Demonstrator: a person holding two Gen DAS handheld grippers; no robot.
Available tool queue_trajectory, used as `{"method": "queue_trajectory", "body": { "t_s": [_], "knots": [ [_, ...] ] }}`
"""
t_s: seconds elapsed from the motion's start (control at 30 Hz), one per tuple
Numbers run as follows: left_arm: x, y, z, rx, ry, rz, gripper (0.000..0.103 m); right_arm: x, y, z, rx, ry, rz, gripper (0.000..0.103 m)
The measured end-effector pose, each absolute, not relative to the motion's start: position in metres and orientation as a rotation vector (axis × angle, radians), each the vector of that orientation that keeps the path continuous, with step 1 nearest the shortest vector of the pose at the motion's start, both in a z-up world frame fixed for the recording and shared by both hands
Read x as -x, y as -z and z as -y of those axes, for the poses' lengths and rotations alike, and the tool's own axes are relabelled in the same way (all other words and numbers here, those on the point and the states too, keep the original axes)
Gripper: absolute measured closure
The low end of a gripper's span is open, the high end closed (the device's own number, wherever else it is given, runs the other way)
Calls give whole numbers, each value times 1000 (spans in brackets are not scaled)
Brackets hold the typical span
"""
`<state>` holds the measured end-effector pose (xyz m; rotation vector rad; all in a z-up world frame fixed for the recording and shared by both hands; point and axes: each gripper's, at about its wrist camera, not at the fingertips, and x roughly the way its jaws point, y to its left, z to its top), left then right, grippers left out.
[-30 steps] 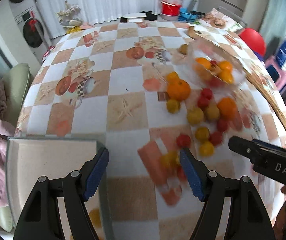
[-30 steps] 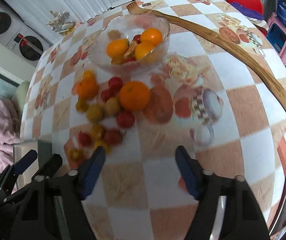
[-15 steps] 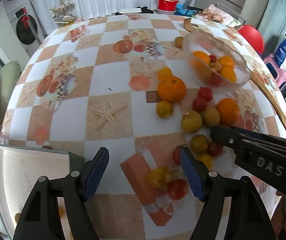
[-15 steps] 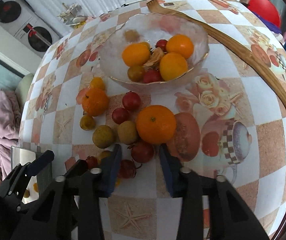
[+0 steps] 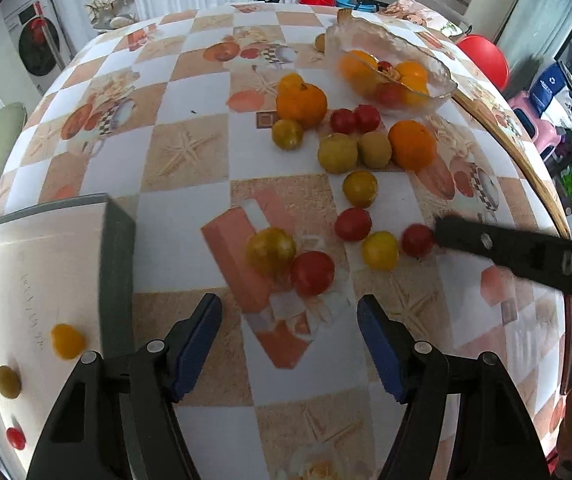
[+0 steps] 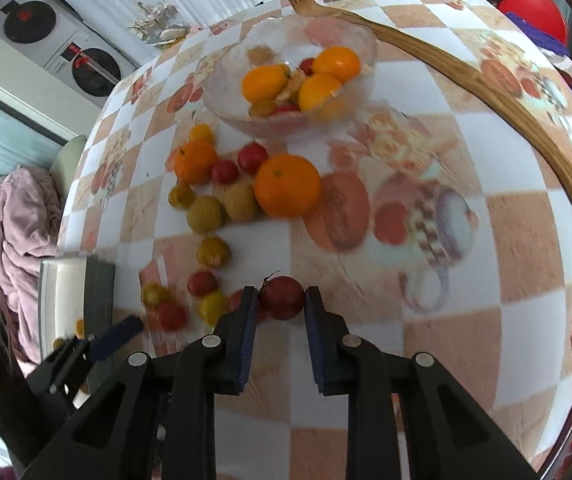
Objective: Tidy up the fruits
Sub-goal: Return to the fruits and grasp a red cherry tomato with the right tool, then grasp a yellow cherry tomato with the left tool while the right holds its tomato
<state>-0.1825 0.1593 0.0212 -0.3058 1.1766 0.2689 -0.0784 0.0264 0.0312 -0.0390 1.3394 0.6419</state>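
1. My right hand-held gripper [image 6: 282,300] has just squeezed in. A second ago its jaws were wide with nothing between them. Now they are narrow, and the small dark red round tomato [image 6: 282,297] sits pinched between the blue pads.
2. That tomato rests low on the checkered counter [image 6: 425,152], at 6 o'clock from the big round orange [image 6: 287,185]. I think it is caught and ready to be lifted to a container.
3. My left hand-held gripper [image 5: 287,344] is wide and holds nothing. It has come nearer to the fruit than a second ago. A yellow-green round tomato [image 5: 271,250] and a bright red round tomato [image 5: 312,273] lie just past its tips, touching each other. One of them looks like my next pick.
4. In the left view, my right hand-held gripper comes in from 3 o'clock, and its tip is on the dark red tomato.
5. The clear glass bowl [image 6: 246,56] stands at 12 o'clock from the loose fruit. It holds three orange fruits and a few small red and yellow ones.
6. The flat white tray with grey rim [image 5: 38,264] is at 9 o'clock from my left hand-held gripper. It holds three small fruits, one orange-yellow, one olive-yellow and one red, well apart from each other.
7. Many fruits are not yet put away, so I think the job is far from done.
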Motion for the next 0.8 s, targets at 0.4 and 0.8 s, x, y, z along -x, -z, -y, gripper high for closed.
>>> {"method": "queue_trajectory", "body": {
  "t_s": [0.4,0.8],
  "knots": [
    [165,-29,-181,292,-293,-1157,30,88,-30,3,-19,-618,-1360,77],
    [148,-17,-198,392,-330,-1186,30,92,-35,7,-41,-631,-1362,77]
  ]
}}
